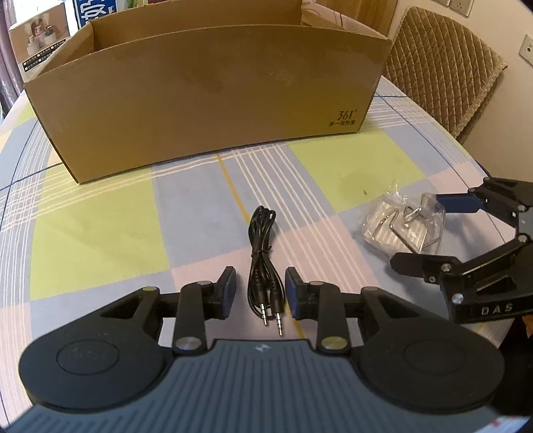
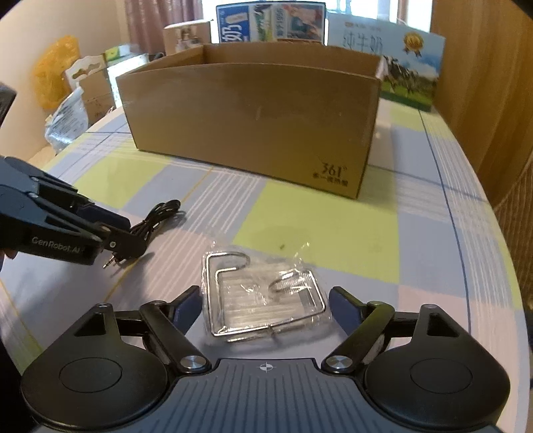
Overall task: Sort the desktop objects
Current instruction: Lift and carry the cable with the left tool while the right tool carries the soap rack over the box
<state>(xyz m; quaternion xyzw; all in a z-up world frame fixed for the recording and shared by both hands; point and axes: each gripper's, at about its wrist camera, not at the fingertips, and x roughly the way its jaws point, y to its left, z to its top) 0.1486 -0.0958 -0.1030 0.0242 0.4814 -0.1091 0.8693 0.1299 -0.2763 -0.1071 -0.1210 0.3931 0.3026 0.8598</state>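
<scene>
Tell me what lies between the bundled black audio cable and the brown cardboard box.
Nothing: only bare checked tablecloth separates the black audio cable from the cardboard box, clearest in the left wrist view.

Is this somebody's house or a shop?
Most likely a home, perhaps a dining room. The table wears a checked tablecloth, a chair with a quilted cover stands beside it, and milk cartons and curtains sit behind the cardboard box.
</scene>
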